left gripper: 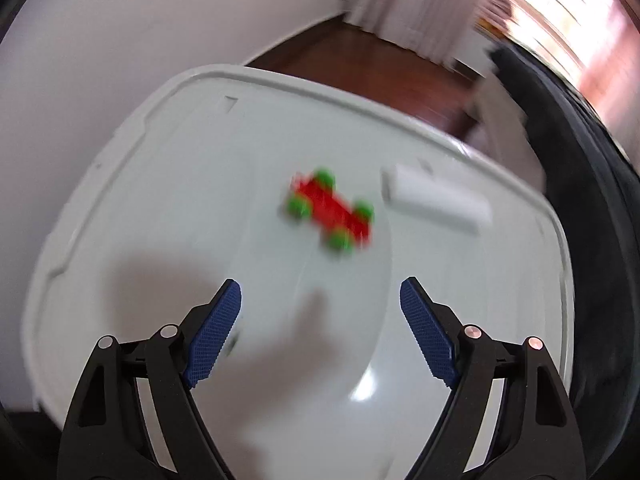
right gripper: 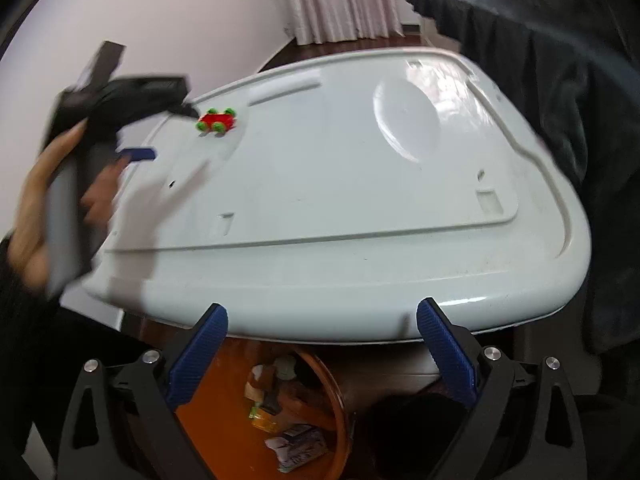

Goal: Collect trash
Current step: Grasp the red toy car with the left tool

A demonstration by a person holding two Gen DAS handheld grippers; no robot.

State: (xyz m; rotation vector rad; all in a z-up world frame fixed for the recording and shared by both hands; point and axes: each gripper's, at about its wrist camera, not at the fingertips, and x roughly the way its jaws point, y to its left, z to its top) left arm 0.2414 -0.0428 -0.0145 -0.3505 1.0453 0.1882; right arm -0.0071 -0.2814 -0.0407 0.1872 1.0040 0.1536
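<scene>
I am holding the left tool (left gripper: 320,300) unclenched, nearer than the equally empty right tool (right gripper: 322,316), with the red toy car (left gripper: 330,212) lying straight ahead mid-tabletop (left gripper: 160,184), long axis diagonal.

I see a red toy car (left gripper: 330,210) with green wheels on a white plastic lid (right gripper: 320,200); pink curtains (right gripper: 340,0) behind.
</scene>
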